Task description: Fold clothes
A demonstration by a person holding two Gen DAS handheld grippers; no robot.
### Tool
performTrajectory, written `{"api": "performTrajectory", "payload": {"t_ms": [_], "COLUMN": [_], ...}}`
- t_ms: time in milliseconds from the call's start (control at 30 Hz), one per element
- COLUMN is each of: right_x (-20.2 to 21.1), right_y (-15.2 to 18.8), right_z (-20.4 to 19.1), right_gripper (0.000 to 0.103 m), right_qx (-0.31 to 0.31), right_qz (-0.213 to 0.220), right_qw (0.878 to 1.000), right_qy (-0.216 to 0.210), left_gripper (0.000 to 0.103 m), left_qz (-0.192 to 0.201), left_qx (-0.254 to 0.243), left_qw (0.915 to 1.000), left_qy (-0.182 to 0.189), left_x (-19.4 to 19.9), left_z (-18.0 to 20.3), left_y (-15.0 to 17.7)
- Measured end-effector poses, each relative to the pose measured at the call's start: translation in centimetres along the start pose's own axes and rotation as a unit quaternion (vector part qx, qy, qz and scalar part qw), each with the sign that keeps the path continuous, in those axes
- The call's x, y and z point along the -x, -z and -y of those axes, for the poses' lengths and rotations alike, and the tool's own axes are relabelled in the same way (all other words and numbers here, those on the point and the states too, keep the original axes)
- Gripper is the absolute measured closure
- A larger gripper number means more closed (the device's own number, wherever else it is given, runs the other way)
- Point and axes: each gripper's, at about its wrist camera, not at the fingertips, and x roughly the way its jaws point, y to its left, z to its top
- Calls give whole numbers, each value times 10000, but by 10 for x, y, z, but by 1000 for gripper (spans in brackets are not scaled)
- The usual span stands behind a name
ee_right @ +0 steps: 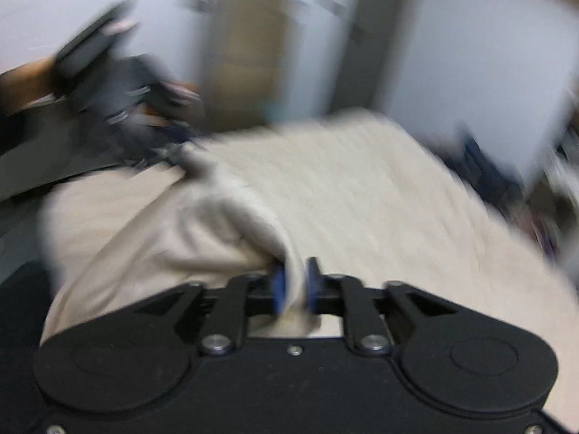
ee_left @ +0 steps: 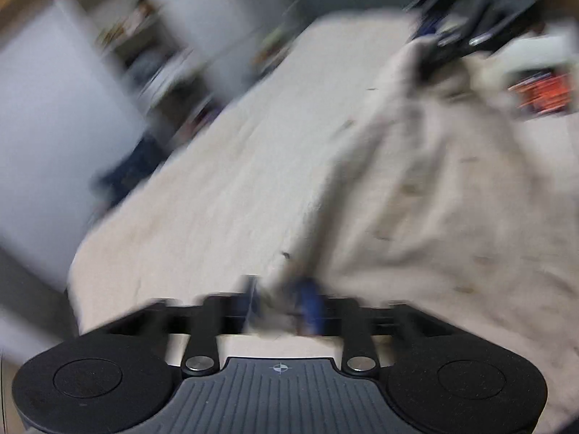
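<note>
In the left wrist view, heavy motion blur smeared everything. The left gripper (ee_left: pixel 280 302) had its blue-padded fingers (ee_left: pixel 310 305) parted, with a bunched edge of the beige garment (ee_left: pixel 434 195) lying in the gap between them; the blur hid whether the pads pressed the cloth or merely flanked it. From that gap the garment rose ahead and to the right of the claw as a draped sheet. At its far upper end the right gripper (ee_left: pixel 427 56) met the cloth's other corner, though its fingers were too blurred to read. Ahead and to the left of the claw spread the cream bed cover (ee_left: pixel 224 181), and beyond its left edge stood a white shelf unit (ee_left: pixel 119 43), indistinct.

In the right wrist view, the right gripper (ee_right: pixel 296 285) showed its two blue pads a little apart, with a fold of the beige garment (ee_right: pixel 163 224) bunched between them and filling the gap; contact on both sides looked likely. The cloth stretched from the claw away to the left and up toward the left gripper (ee_right: pixel 170 153), held in a person's hand (ee_right: pixel 105 72). The bed cover (ee_right: pixel 362 188) lay ahead and to the right of the claw. A tan door (ee_right: pixel 249 54) stood behind.
</note>
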Motion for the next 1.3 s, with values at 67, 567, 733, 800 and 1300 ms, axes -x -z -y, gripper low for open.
{"api": "performTrajectory", "payload": {"t_ms": [67, 567, 733, 800, 1300], "right_x": [-71, -220, -284, -300, -145], "right_y": [37, 91, 92, 98, 95], "right_z": [-7, 54, 66, 68, 9], "right_gripper": [82, 34, 32, 34, 93], "right_qx": [-272, -1130, -1000, -1126, 403], "right_qz": [-730, -657, -1150, -1308, 780], "right_qw": [9954, 9769, 9639, 9534, 9748], "right_qy": [556, -1692, -2185, -2476, -2050], "left_gripper": [59, 27, 28, 30, 102], "left_qz": [-688, -323, 2, 163, 1258], "left_qx": [870, 3523, 2552, 2311, 948], "left_qw": [9938, 9036, 9263, 9233, 9619], "left_qy": [44, 2416, 2773, 3062, 2234], "left_x": [-69, -224, -261, -275, -159], "left_z": [3, -30, -8, 1, -6], "left_y": [33, 116, 90, 85, 68]}}
